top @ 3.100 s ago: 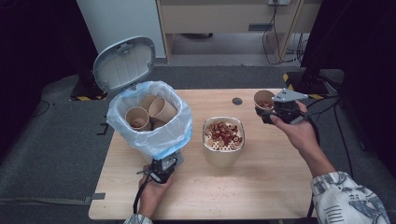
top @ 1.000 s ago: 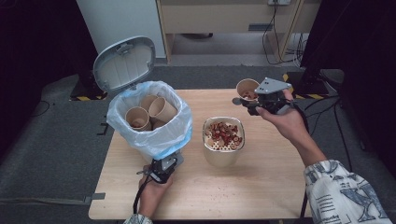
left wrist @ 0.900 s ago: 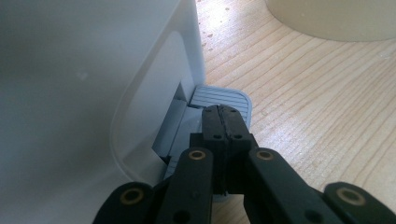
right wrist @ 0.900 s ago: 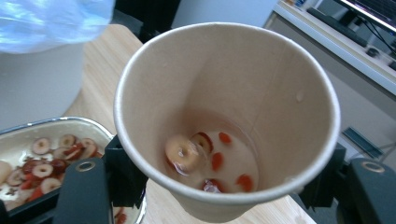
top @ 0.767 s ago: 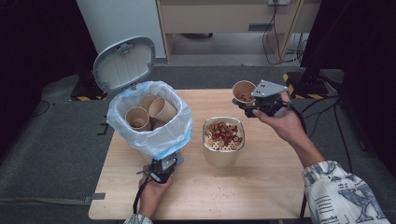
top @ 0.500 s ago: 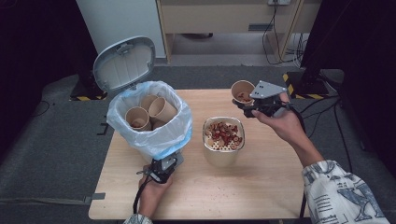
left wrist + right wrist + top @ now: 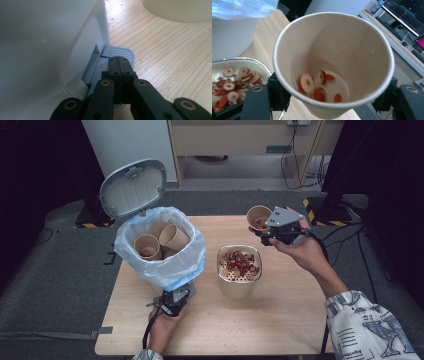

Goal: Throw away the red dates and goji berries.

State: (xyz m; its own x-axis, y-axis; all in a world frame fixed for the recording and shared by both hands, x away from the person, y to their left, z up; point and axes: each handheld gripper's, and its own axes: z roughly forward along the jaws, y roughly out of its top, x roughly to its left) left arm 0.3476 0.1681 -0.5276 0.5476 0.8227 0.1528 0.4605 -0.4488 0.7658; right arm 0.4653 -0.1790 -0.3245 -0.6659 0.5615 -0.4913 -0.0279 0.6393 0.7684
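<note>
Light wooden table (image 7: 280,320) sits on a grey carpet floor, and you stand at its near edge with a tool in each hand. Take the round cream strainer bowl full of red and white dried fruit slices (image 7: 239,270) in the middle of the table as your marker.

Your right gripper (image 7: 261,231) is up in the air, behind the bowl and a little to its right. Your right arm reaches forward in a patterned sleeve (image 7: 367,330), with the wrist bent toward the bowl. The jaws squeeze the sides of a tan paper cup (image 7: 332,65). The cup leans a little, with its mouth toward the tool's camera, and a few red and white fruit slices (image 7: 318,86) lie at its bottom.

Your left gripper (image 7: 119,65) is low on the table, left of the bowl and nearer to you. Its jaws are pressed tight together with nothing between them. The tips rest on the grey foot pedal (image 7: 122,52) of the white bin lined with a blue plastic bag (image 7: 162,252). The grey bin lid (image 7: 132,187) stands open, and more tan cups (image 7: 160,240) lie inside the bin.
</note>
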